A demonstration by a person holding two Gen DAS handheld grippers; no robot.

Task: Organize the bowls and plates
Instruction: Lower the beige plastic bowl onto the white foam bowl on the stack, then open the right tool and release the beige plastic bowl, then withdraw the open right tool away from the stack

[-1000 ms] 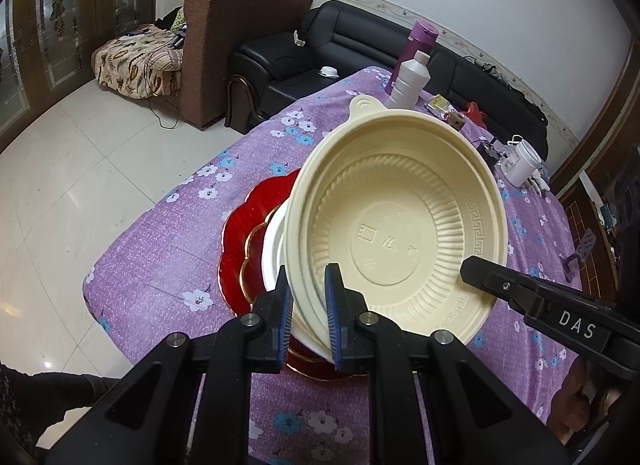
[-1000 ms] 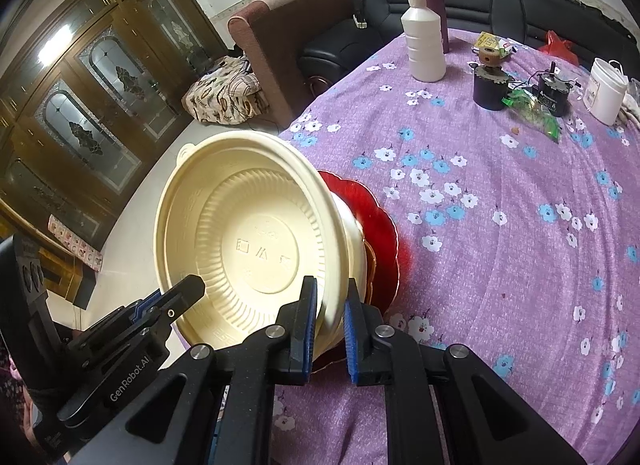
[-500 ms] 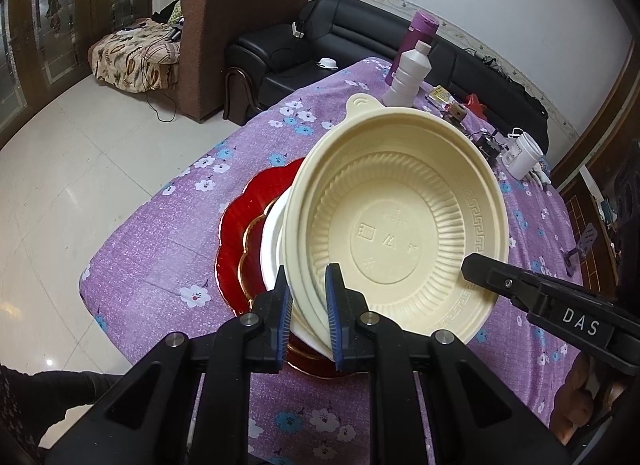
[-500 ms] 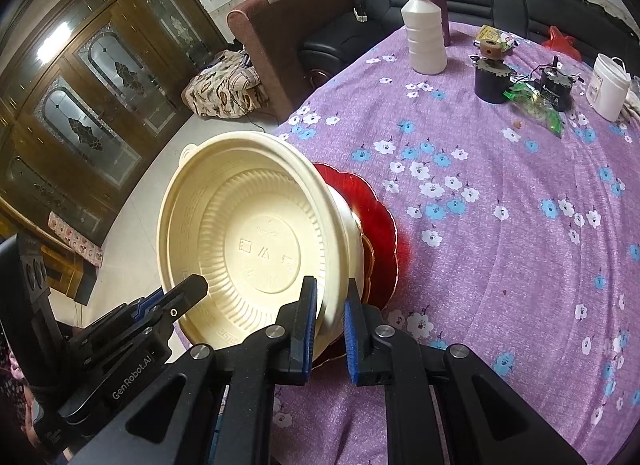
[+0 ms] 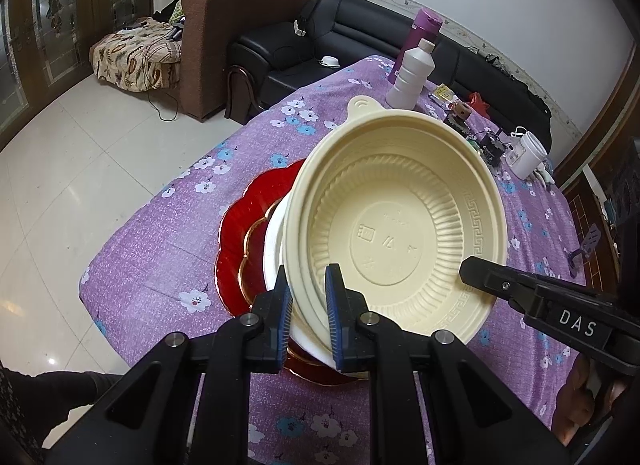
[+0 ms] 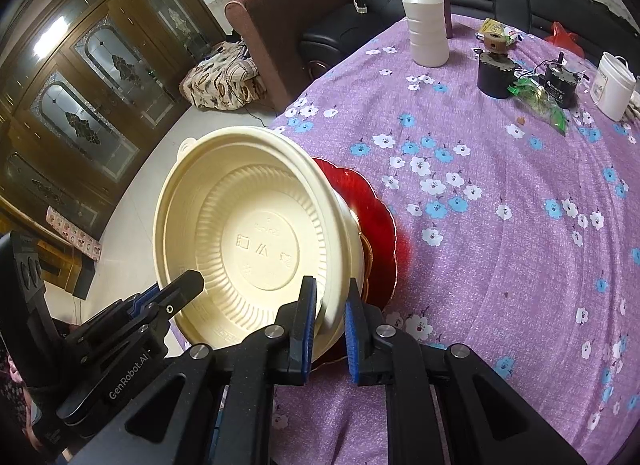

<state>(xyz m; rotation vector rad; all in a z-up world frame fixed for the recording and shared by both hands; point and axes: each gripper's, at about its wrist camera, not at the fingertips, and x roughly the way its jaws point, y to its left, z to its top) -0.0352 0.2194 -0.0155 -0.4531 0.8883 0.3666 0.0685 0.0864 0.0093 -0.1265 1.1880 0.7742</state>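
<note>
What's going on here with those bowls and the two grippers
A person holds a gripper in each hand, and both grip the rim of a cream bowl. The left gripper and right gripper pinch it from opposite sides, keeping it tilted. A white bowl seems nested under it, above a red plate on the purple tablecloth.

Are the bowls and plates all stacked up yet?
Nearly. The red plate already lies on the purple table with a white dish on it. Both grippers, left and right, pinch the cream bowl, tilted above that pile. Setting it down is left.
</note>
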